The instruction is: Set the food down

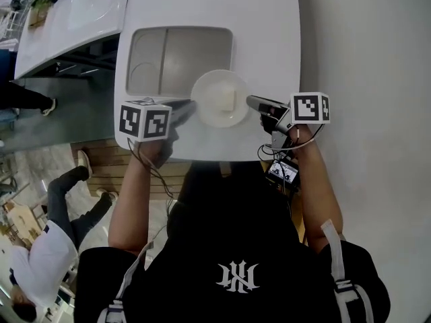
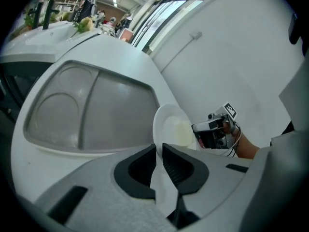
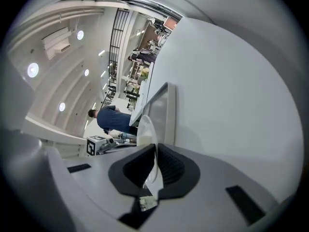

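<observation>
A round white plate (image 1: pixel 219 98) with a pale, cream-coloured piece of food (image 1: pixel 229 99) hangs just above the white table (image 1: pixel 269 32), in front of a grey compartment tray (image 1: pixel 178 59). My left gripper (image 1: pixel 187 107) is shut on the plate's left rim, my right gripper (image 1: pixel 253 102) on its right rim. In the left gripper view the plate (image 2: pixel 169 127) runs edge-on between the left gripper's (image 2: pixel 159 153) pads, with the food (image 2: pixel 182 133) and my right gripper (image 2: pixel 215 132) beyond. In the right gripper view the right gripper (image 3: pixel 155 161) pinches the plate's rim (image 3: pixel 146 132).
The grey tray (image 2: pixel 87 110) lies in the table's middle, with a round well and long sections. A second white table (image 1: pixel 67 12) stands at the upper left. People stand on the floor at the lower left (image 1: pixel 47 247). A white wall (image 1: pixel 377 59) runs along the right.
</observation>
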`<action>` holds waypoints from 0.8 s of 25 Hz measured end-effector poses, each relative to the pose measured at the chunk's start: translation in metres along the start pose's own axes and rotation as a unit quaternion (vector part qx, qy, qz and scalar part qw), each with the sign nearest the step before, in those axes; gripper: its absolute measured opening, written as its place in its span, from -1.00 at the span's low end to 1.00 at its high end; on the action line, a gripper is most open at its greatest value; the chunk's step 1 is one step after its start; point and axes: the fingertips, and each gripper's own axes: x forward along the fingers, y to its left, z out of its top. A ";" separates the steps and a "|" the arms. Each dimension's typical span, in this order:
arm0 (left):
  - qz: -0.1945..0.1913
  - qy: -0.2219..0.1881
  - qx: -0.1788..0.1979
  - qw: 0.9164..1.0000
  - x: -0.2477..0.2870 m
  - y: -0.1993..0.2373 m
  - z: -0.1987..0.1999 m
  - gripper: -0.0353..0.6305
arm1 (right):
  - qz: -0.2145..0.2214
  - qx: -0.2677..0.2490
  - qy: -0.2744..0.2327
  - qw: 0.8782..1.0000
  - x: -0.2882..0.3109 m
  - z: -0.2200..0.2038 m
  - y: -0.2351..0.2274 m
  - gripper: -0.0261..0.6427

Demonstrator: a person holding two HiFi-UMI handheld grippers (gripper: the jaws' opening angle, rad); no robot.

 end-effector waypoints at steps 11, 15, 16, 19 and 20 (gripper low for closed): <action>0.042 -0.014 0.047 0.998 -0.012 0.018 0.023 -0.77 | -0.016 -0.042 -0.021 0.999 0.018 0.017 0.014 -0.87; 0.052 -0.006 0.063 0.997 -0.005 0.017 0.021 -0.77 | -0.031 -0.043 -0.026 0.998 0.018 0.016 0.005 -0.87; 0.056 -0.003 0.068 0.996 -0.003 0.018 0.020 -0.77 | -0.034 -0.045 -0.026 0.998 0.019 0.015 0.003 -0.87; 0.074 0.009 0.082 0.994 0.001 0.027 0.017 -0.77 | -0.055 -0.063 -0.020 0.996 0.027 0.013 -0.004 -0.87; 0.079 0.014 0.087 0.993 0.002 0.030 0.016 -0.77 | -0.063 -0.070 -0.018 0.995 0.029 0.013 -0.005 -0.87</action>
